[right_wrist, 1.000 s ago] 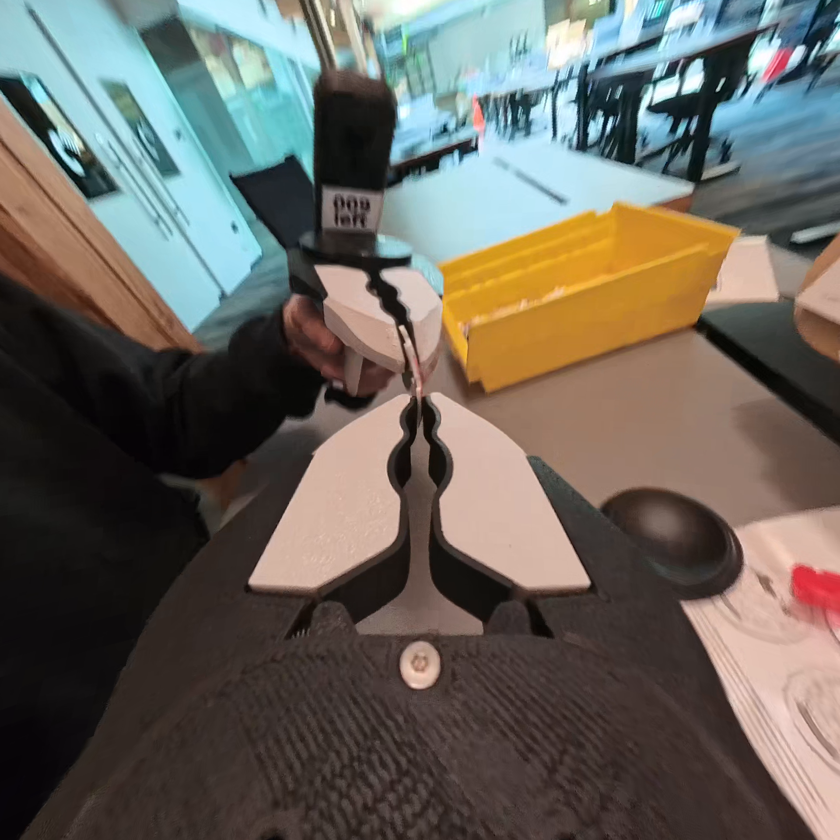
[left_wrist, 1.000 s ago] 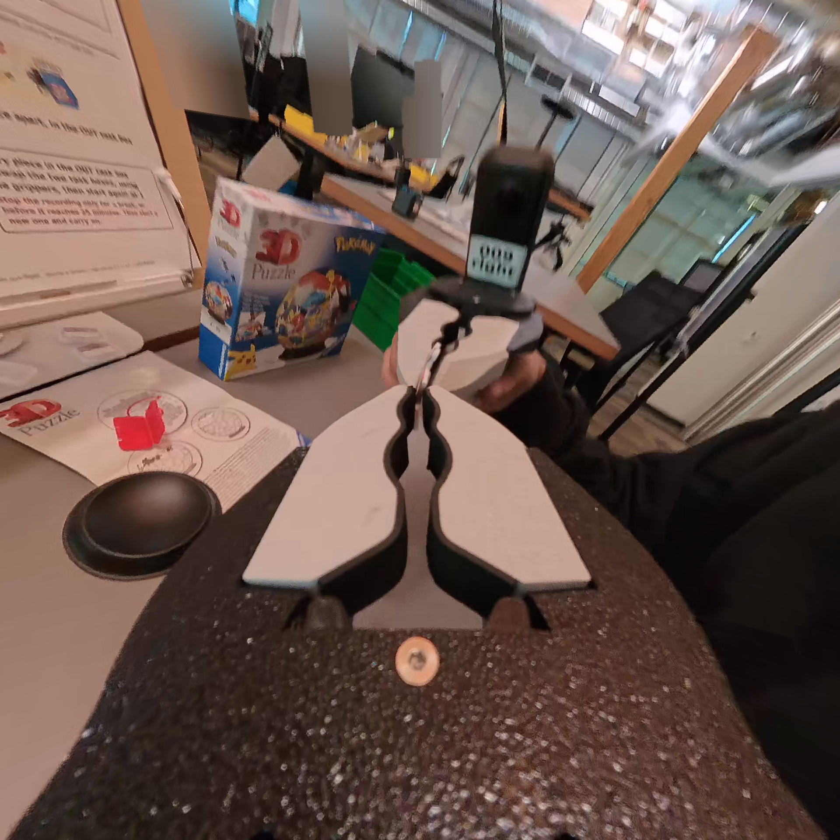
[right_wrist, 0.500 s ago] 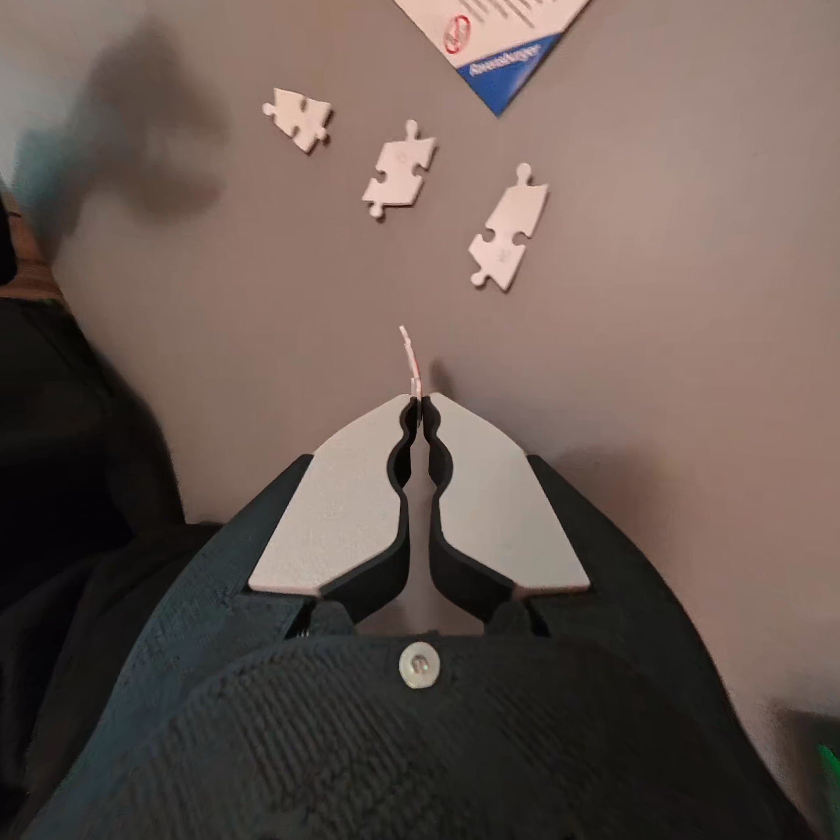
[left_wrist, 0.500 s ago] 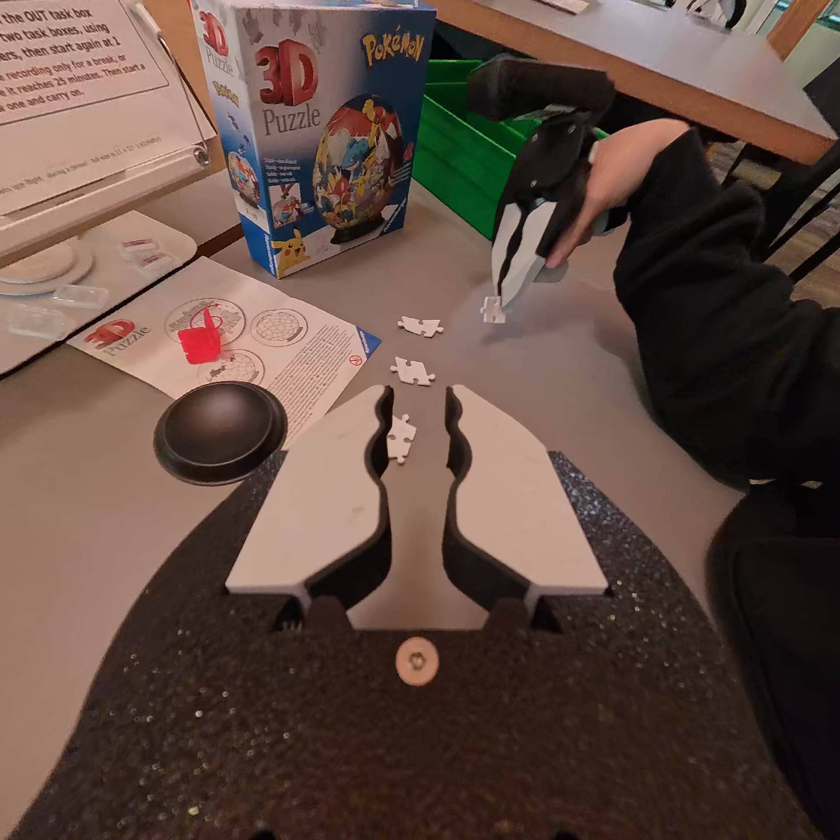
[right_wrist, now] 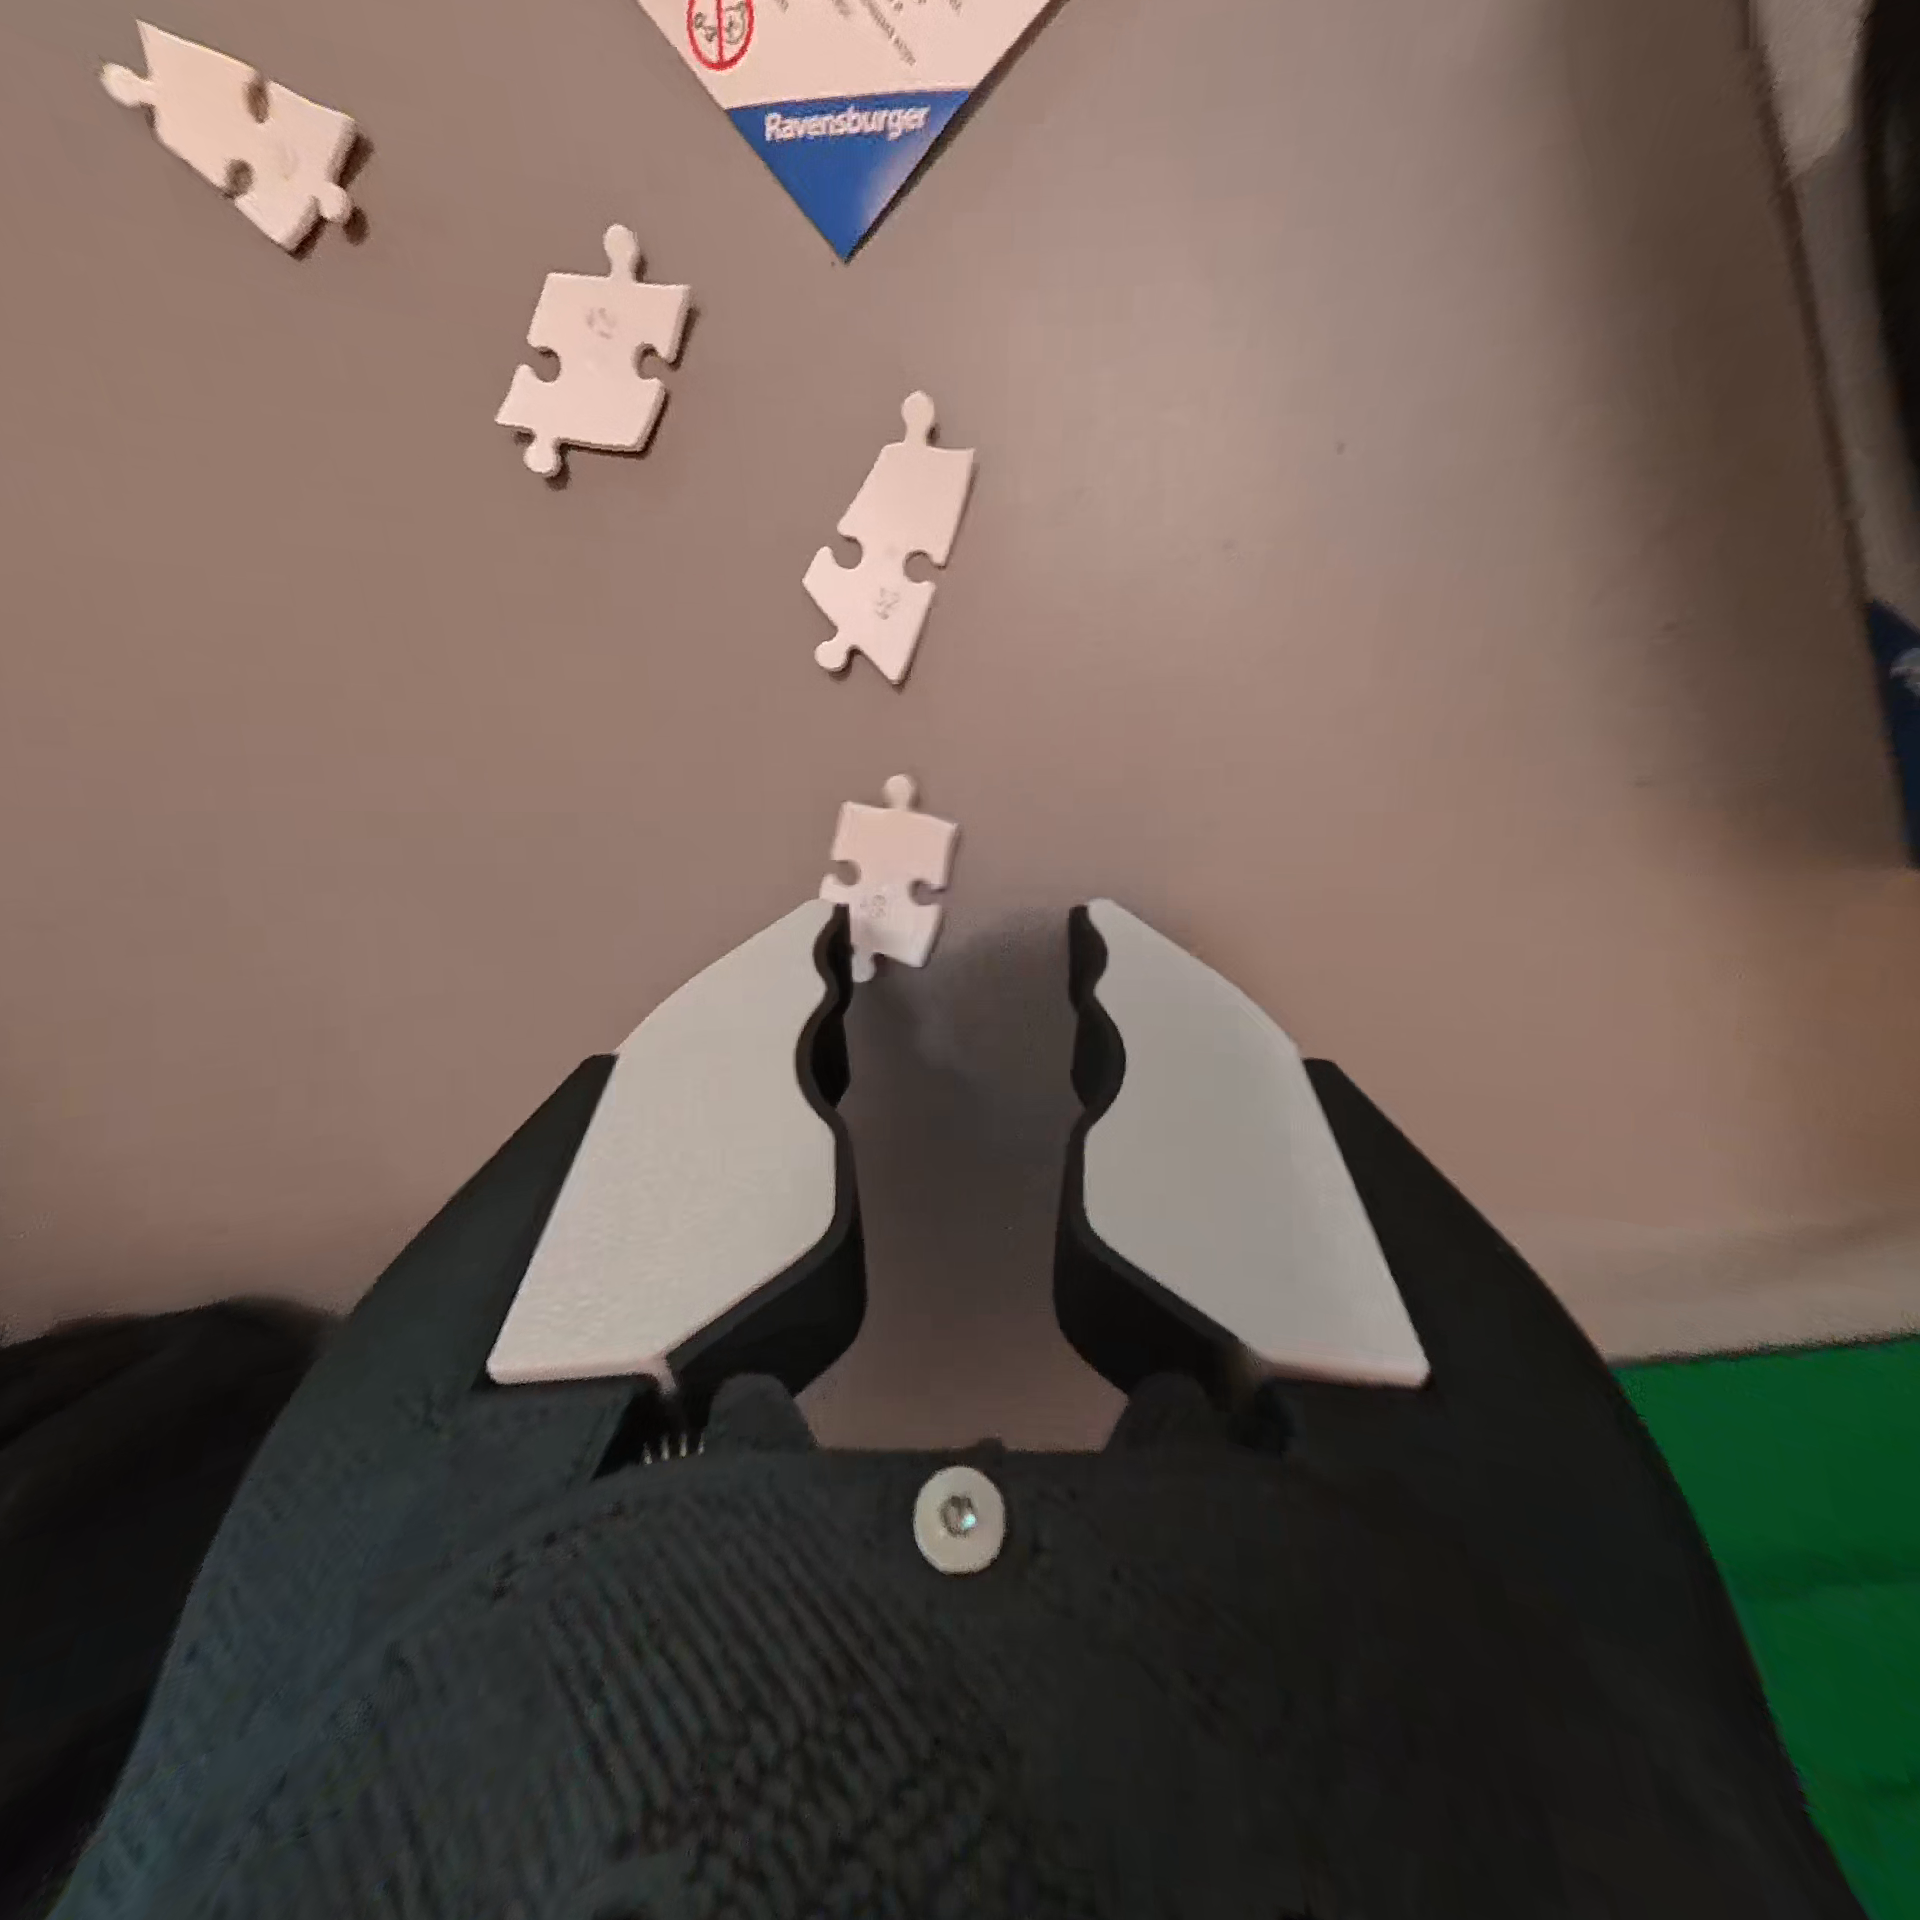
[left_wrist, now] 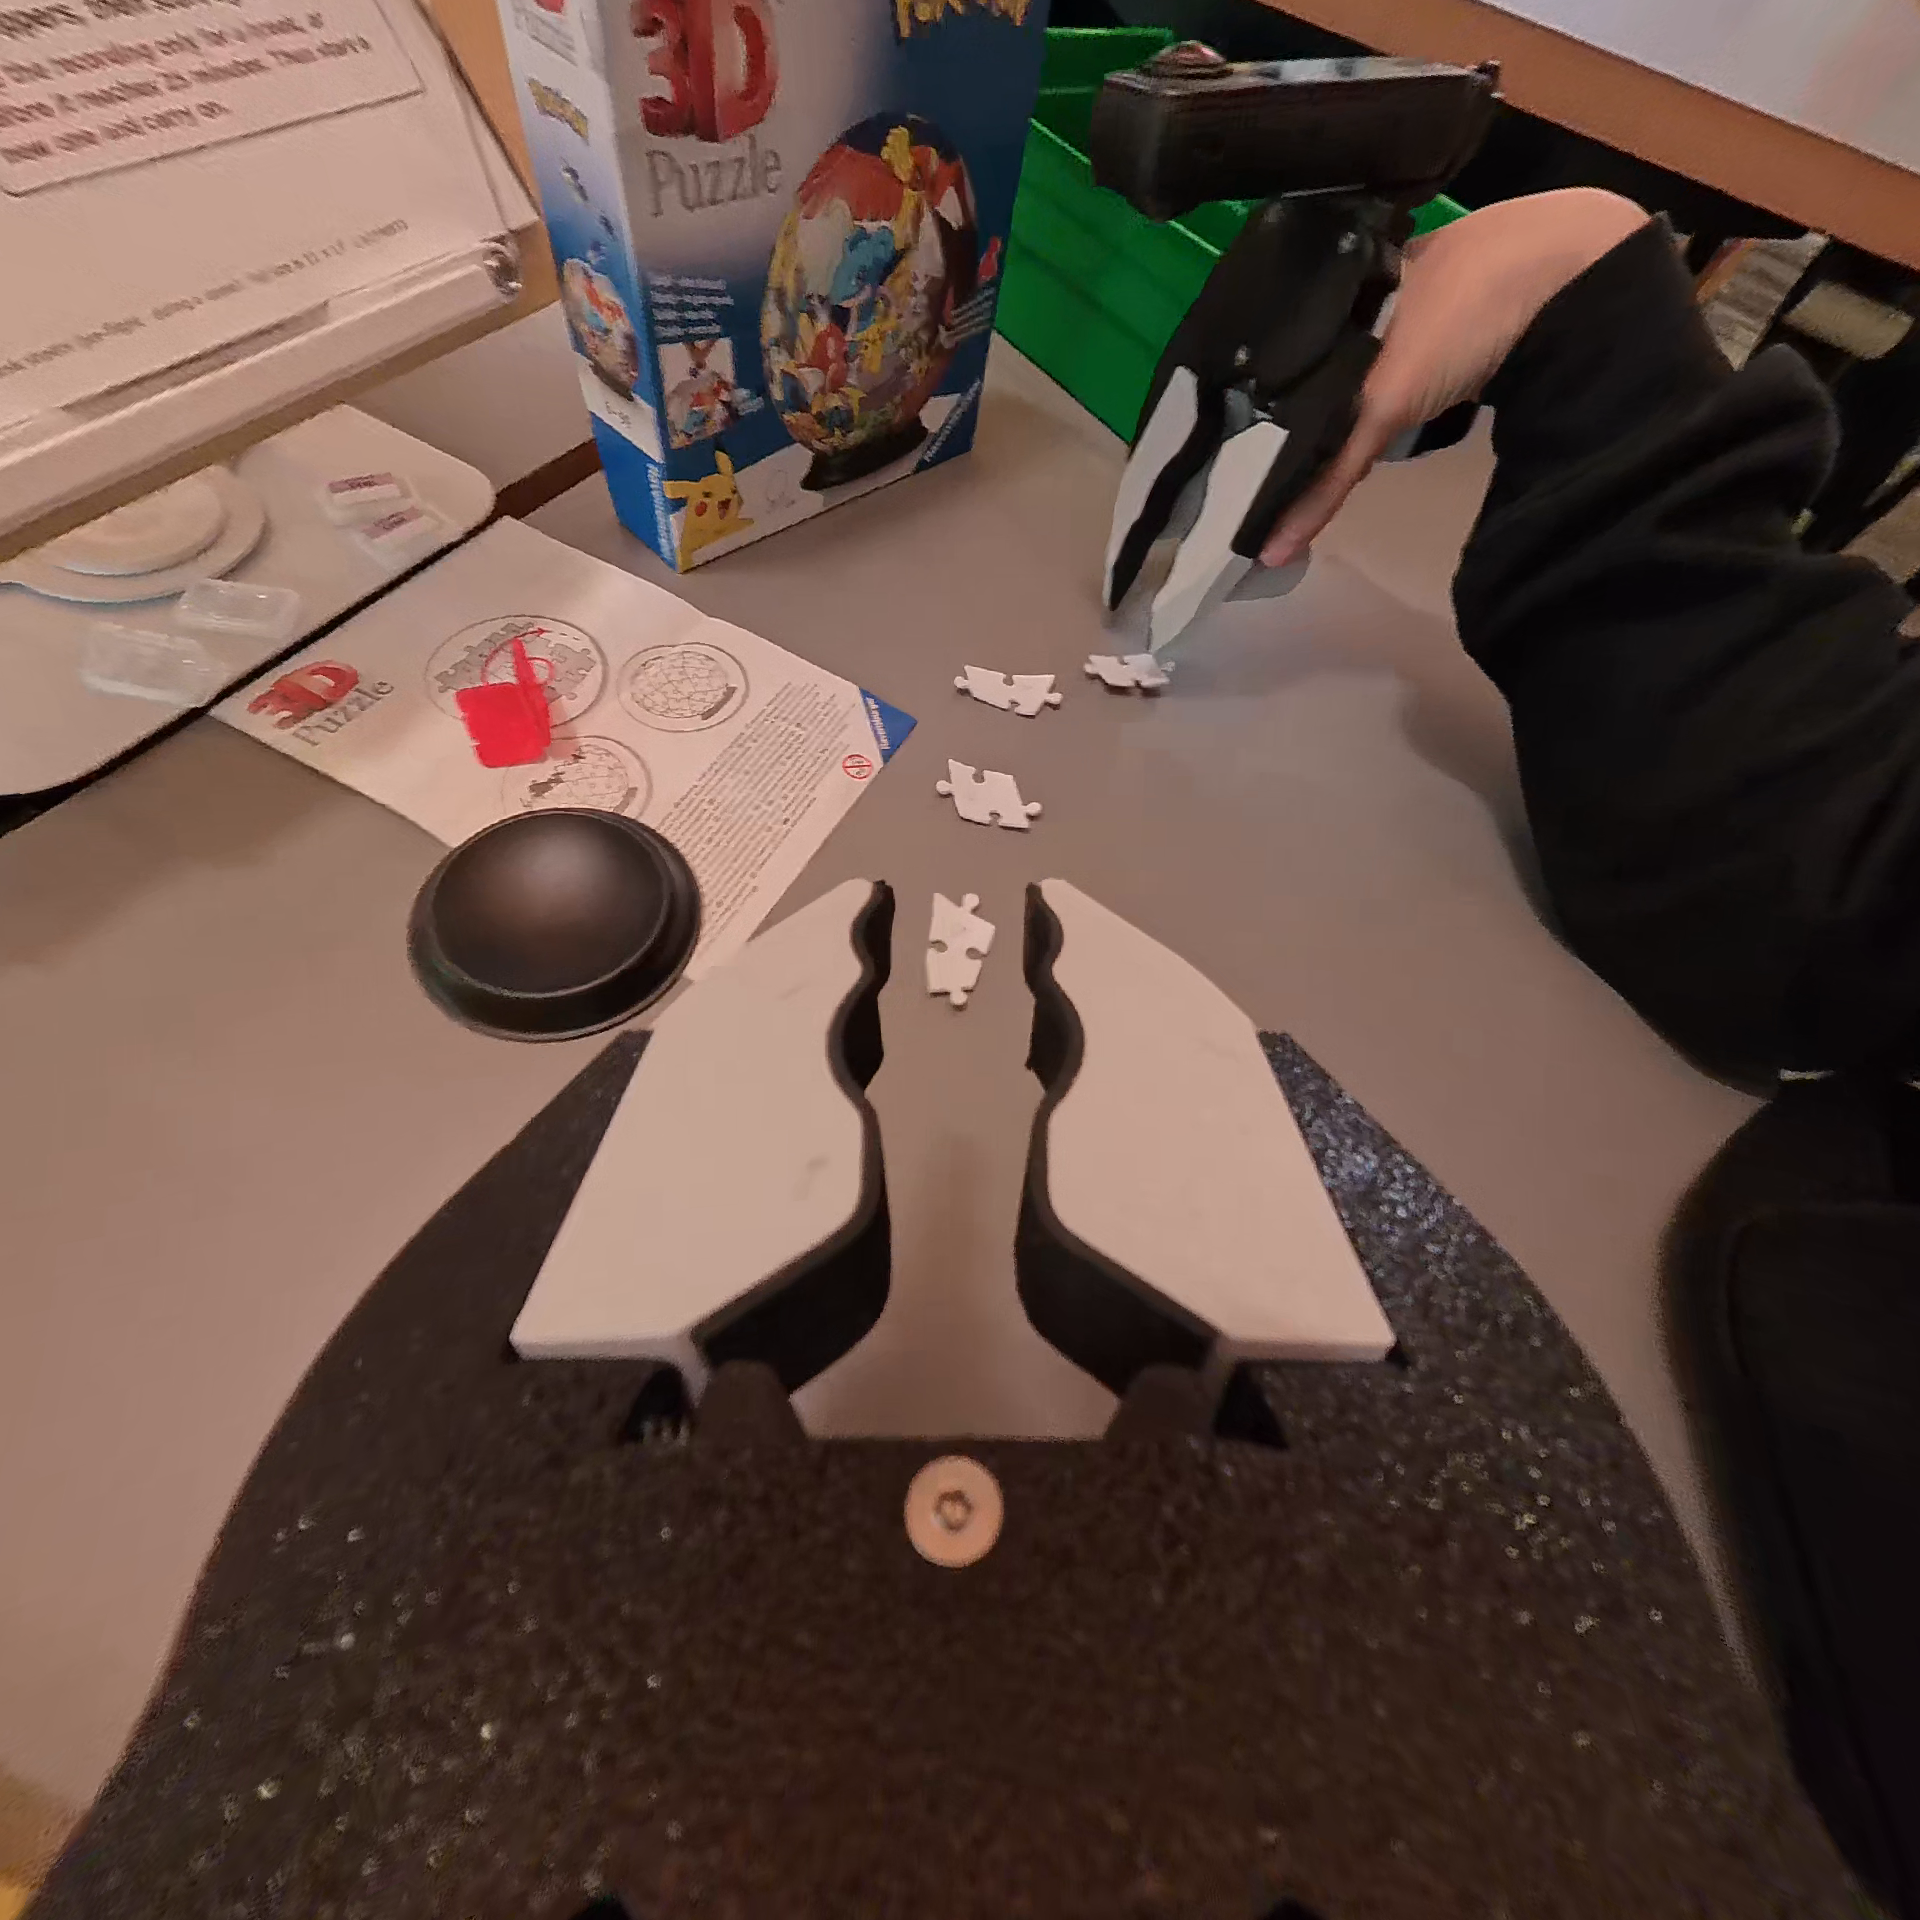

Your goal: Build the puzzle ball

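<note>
Several white puzzle pieces lie face down on the grey table (left_wrist: 1299, 831). My left gripper (left_wrist: 958, 902) is open and low over the table, with one piece (left_wrist: 958, 948) lying between its fingertips, apart from both. My right gripper (right_wrist: 956, 920) is open and empty. A piece (right_wrist: 894, 873) lies flat just ahead of its left fingertip. In the left wrist view the right gripper (left_wrist: 1143, 623) points down just above that piece (left_wrist: 1127, 670). Two more pieces (left_wrist: 1008, 689) (left_wrist: 987, 795) lie between the grippers; they also show in the right wrist view (right_wrist: 888, 545) (right_wrist: 597, 358).
A black round stand (left_wrist: 551, 920) sits left of my left gripper. Behind it lies an instruction sheet (left_wrist: 727, 727) with a red plastic tag (left_wrist: 504, 712). The puzzle box (left_wrist: 790, 270) stands at the back, with a green bin (left_wrist: 1101, 260) to its right. A person's dark sleeve (left_wrist: 1683, 675) rests on the right. There is about 30 cm between the tips of the two grippers.
Both grippers came down from a raised tip-to-tip hold to the table. The left one opened first. The right one has now opened, and its piece lies on the table.
</note>
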Tool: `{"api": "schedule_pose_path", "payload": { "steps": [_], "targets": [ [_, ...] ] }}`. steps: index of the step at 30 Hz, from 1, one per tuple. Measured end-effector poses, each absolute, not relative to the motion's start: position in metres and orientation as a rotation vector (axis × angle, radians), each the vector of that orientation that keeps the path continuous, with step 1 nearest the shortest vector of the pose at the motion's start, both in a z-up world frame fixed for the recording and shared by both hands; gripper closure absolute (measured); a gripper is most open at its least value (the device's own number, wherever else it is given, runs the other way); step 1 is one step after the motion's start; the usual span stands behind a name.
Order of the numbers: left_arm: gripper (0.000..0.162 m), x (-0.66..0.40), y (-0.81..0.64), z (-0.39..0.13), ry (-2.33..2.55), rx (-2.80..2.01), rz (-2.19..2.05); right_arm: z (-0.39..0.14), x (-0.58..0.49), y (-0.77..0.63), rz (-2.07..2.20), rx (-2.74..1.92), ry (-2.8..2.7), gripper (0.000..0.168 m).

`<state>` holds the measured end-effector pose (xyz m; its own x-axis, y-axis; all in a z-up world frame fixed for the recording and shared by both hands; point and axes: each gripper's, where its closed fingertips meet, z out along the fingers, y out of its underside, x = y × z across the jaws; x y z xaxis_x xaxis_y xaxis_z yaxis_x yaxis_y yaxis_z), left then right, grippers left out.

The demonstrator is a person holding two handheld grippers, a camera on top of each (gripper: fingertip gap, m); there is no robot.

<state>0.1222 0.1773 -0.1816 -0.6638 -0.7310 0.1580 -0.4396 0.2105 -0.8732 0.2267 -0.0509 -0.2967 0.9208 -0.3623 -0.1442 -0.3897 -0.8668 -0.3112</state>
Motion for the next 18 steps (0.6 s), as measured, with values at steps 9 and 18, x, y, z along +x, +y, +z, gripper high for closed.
{"api": "schedule_pose_path", "payload": {
  "steps": [9, 18],
  "targets": [
    [0.133, 0.133, 0.338, -0.127, 1.780, -1.361, -0.975, -0.201, 0.265, 0.011, -0.527, -2.316, 0.177, 0.104],
    [0.121, 0.120, 0.475, -0.196, 2.034, -1.584, -0.308, -0.138, 0.245, 0.062, -0.473, -1.956, 0.111, 0.098]
  ]
}}
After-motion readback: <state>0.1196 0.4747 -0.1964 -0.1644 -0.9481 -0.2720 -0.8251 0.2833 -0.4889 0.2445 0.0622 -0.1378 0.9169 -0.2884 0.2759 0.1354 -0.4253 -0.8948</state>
